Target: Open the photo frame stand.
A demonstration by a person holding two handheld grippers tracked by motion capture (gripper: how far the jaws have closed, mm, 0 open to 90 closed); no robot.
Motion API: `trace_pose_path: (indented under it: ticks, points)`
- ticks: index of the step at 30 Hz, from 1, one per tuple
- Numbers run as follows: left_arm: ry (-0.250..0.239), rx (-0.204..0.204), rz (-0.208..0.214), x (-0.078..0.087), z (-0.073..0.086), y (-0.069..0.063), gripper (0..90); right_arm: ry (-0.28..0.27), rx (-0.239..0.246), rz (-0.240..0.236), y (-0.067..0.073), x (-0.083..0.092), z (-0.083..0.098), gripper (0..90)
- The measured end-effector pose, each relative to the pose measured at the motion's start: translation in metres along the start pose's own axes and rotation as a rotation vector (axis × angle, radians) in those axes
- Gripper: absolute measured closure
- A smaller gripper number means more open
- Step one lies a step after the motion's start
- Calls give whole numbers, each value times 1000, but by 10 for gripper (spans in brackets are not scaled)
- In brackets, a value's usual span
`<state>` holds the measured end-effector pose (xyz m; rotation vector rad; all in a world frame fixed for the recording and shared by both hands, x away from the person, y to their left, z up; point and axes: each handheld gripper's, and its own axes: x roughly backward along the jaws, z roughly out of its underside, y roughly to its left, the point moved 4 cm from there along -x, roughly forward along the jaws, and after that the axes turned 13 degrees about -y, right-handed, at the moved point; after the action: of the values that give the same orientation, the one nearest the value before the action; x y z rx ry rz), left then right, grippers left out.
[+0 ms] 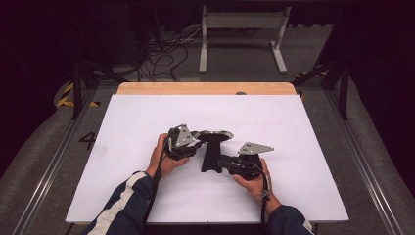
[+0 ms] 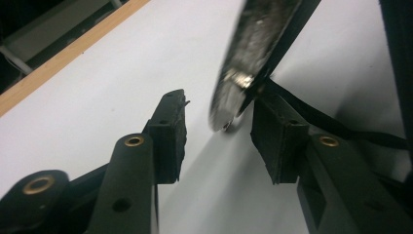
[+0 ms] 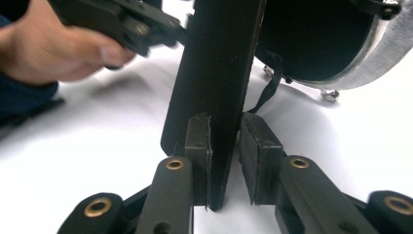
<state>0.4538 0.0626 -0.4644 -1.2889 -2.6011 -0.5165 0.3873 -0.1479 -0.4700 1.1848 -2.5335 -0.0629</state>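
While the right gripper (image 3: 224,161) pinches its stiff, flat handle, the light paddle (image 1: 211,147) stands mid-table; left gripper (image 2: 219,136) open, holding nothing.

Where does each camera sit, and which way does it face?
High view: above the near side of the table, facing forward and down; both forearms enter from below.
Left gripper view: on the left gripper, looking along its fingers at a silver rim.
Right gripper view: on the right gripper, looking along its fingers at the black handle; the other hand shows.
Shared: both gripper views show the silver rim.
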Motion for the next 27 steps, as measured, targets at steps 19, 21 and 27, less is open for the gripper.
trace_pose_path:
  ticks: [19,21,27]
  points:
    - [-22,36,14,98,19,12,342,-7,120,50,6,18,-7,765]
    - [-28,44,9,102,20,13,331,-11,121,51,5,19,-8,770]
    - [-31,63,1,109,24,19,314,-24,149,69,5,23,-13,801]
